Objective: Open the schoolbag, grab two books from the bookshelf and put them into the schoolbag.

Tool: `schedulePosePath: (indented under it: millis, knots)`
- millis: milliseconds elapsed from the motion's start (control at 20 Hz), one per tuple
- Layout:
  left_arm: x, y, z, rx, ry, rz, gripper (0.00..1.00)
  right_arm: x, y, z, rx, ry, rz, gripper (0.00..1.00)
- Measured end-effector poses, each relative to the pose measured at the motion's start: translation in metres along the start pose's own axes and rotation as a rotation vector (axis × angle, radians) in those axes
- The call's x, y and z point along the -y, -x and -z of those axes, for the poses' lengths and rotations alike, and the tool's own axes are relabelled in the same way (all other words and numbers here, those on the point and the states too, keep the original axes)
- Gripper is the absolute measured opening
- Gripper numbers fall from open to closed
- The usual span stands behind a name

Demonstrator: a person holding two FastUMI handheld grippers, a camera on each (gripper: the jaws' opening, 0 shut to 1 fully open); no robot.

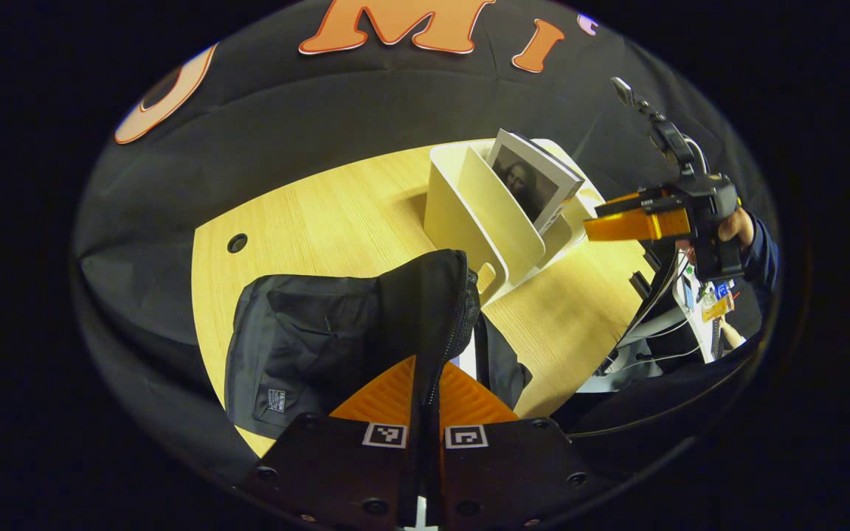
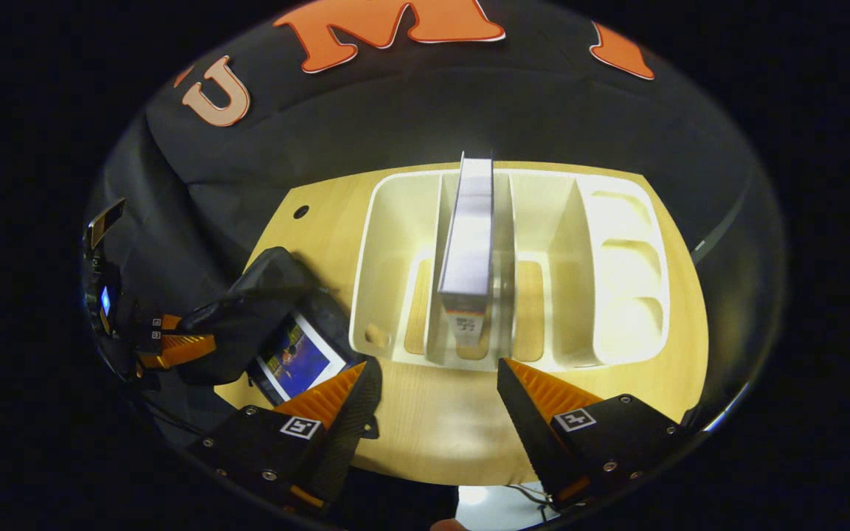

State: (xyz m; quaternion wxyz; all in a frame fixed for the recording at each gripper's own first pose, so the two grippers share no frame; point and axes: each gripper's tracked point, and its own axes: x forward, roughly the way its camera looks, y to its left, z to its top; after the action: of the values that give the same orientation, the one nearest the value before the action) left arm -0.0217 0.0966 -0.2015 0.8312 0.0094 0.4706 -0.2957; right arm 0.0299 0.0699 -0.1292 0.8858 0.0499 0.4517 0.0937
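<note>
Black fabric of the schoolbag [image 1: 307, 339] is pinched between the left gripper [image 1: 425, 391] fingers, lifting its flap above a pale wooden tabletop [image 1: 322, 214].

Seen from the right gripper view, the right gripper [image 2: 432, 383] hovers with fingers spread apart, facing a cream bookshelf [image 2: 388, 243] whose middle slot holds one upright book [image 2: 469, 236]. To that view's left, the bag [image 2: 263, 295] lies open just beside the bookshelf, with another book [image 2: 298, 361] of colourful cover showing inside its mouth. From the left gripper view, the remaining book [image 1: 532, 184] leans in the bookshelf [image 1: 462, 206] beyond the bag, and the right gripper [image 1: 617, 225] hangs near the shelf's far end, held by a hand [image 1: 735, 225] in a dark sleeve.
</note>
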Motion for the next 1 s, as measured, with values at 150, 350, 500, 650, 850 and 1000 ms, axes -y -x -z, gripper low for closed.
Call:
schedulePosePath:
  millis: [150,350,500,650,850,1000]
  knots:
    - [-0.003,0.0,0.0,-0.001,0.019,-0.011,0.05,0.001,0.001,-0.023,-0.018,-0.005,-0.016,0.98]
    - [-0.003,0.001,0.001,-0.006,0.042,-0.025,0.05,0.007,-0.006,-0.054,-0.047,0.037,0.001,0.99]
    - [-0.005,0.001,0.0,-0.007,0.054,-0.039,0.05,0.009,-0.017,-0.072,-0.091,0.058,-0.005,0.99]
    - [-0.004,0.002,0.001,-0.019,0.051,-0.049,0.05,0.015,-0.033,-0.087,-0.12,0.076,0.017,0.99]
    - [-0.004,0.002,0.002,-0.033,0.053,-0.057,0.05,0.028,-0.056,-0.087,-0.182,0.088,0.066,0.98]
    - [-0.004,0.002,0.003,-0.04,0.071,-0.061,0.05,0.032,-0.069,-0.081,-0.247,0.097,0.091,0.95]
